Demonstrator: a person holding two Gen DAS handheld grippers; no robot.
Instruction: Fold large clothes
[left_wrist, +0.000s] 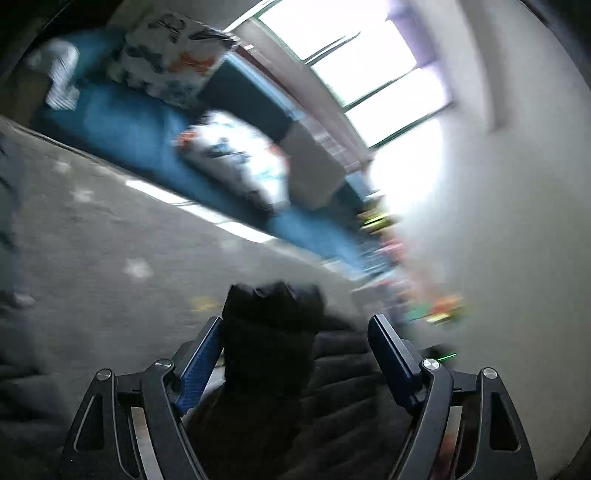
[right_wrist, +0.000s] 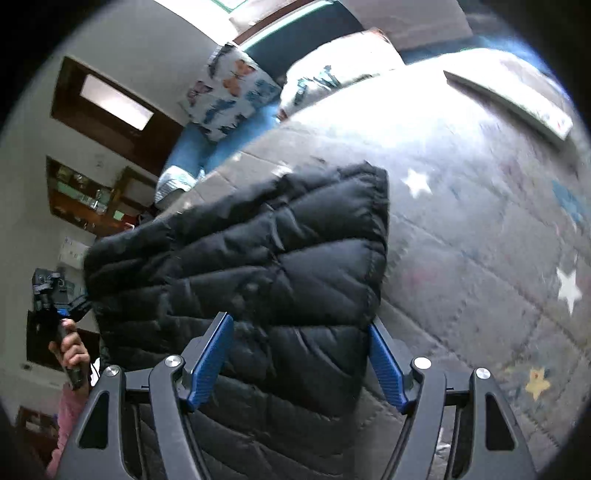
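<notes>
Jacket first: we see one black quilted puffer jacket (right_wrist: 258, 258) lying on the grey quilted star-print bedspread (right_wrist: 480, 240), its hem edge running beside open bedspread on the picture's right side. Right claw (right_wrist: 301, 350) stands wide, blue pads straddling the jacket, no squeeze visible, so released. Left claw (left_wrist: 295, 354) is also spread; a bunched black fold of the jacket (left_wrist: 269, 332) sits between the pads, leaning on one pad, the other apart from it. Left view is blurred. Two butterfly-print pillows (right_wrist: 229, 96) sit at the bed's far end on blue sheet. In the right view a hand (right_wrist: 72, 350) grips the other handle beside the jacket's edge.
</notes>
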